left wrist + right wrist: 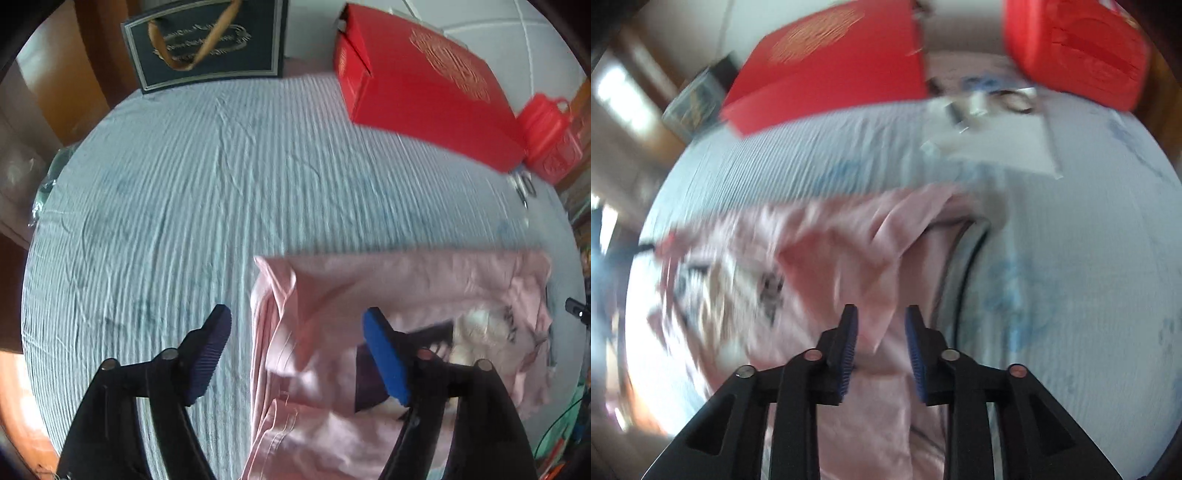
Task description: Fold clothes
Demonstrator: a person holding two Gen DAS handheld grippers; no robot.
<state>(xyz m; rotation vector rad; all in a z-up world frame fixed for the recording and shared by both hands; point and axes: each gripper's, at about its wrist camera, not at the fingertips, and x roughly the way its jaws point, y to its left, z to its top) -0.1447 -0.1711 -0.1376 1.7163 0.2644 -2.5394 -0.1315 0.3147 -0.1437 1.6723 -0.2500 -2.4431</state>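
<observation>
Left wrist view shows us a pale pink cotton garment with a printed picture on its front (pixel 399 295) lying on the ribbed light-blue cloth-covered surface (pixel 166 192), with one side already turned inward into a long straight edge and a flap laid over the body. We judge the fold partly made: layers overlap, yet the shape is loose and uneven, and the print is still exposed, so more folding seems left. The left hand-held gripper (pixel 295 354) stands wide open, holding nothing, one pad over the bare cloth and the other over the pink fabric. In the blurred right wrist view, the right hand-held gripper (pixel 881 350) is parted by a narrower gap, and a point of the pink fabric hangs just ahead of that gap; we cannot tell whether it touches the pads. A flat red cardboard box (pixel 424 85) rests well apart at the far edge.
</observation>
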